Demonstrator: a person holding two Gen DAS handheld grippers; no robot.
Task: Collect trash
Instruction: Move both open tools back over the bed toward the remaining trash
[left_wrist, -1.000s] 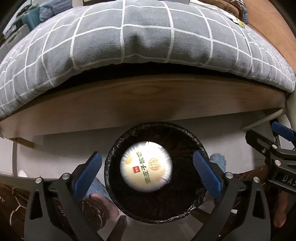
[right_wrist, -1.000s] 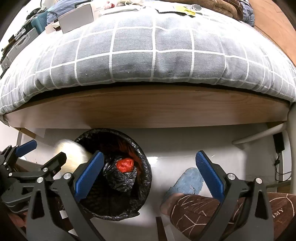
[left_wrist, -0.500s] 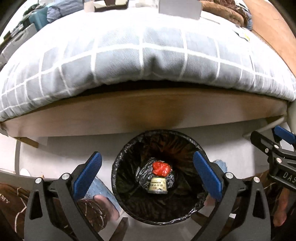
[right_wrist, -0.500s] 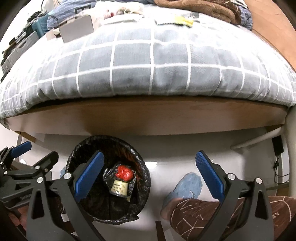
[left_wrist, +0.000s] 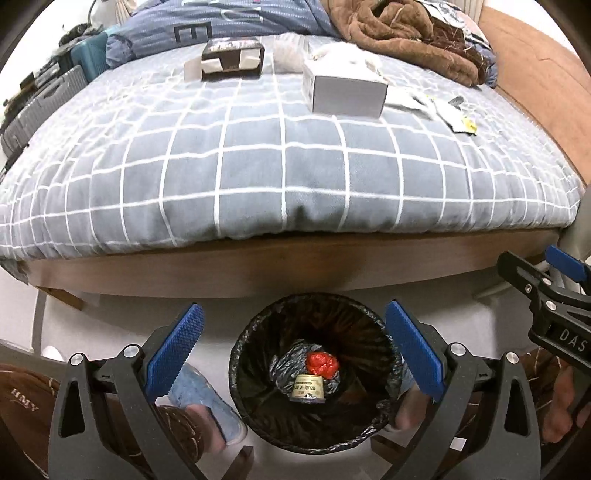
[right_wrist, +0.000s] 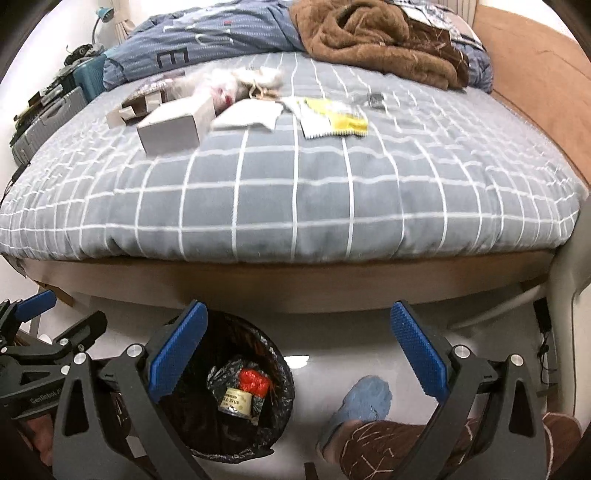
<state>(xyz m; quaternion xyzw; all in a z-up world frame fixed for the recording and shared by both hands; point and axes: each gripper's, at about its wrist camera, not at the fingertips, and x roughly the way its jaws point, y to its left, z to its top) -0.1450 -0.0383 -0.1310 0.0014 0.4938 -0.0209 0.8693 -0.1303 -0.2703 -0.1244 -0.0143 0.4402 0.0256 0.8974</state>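
Down on the floor, just in front of the bed frame (left_wrist: 295, 273), stands the trash bin (left_wrist: 314, 439), lined with a black bag. Inside the bin lie a small cup-shaped container (left_wrist: 307, 387) with a printed label, a red crumpled wrapper (left_wrist: 322, 363) touching it on the bed side, and a bunched black bag (left_wrist: 284, 365) under both. The left gripper (left_wrist: 295, 350) hangs above the bin, jaws spread wide and holding nothing; the right gripper (right_wrist: 299, 354) hangs to the bin's right, jaws likewise wide apart and empty. Beyond the bin, on the checked quilt (right_wrist: 295, 192), lie a grey box (right_wrist: 173, 125), white papers (right_wrist: 251, 116) and a yellow packet (right_wrist: 338, 118).
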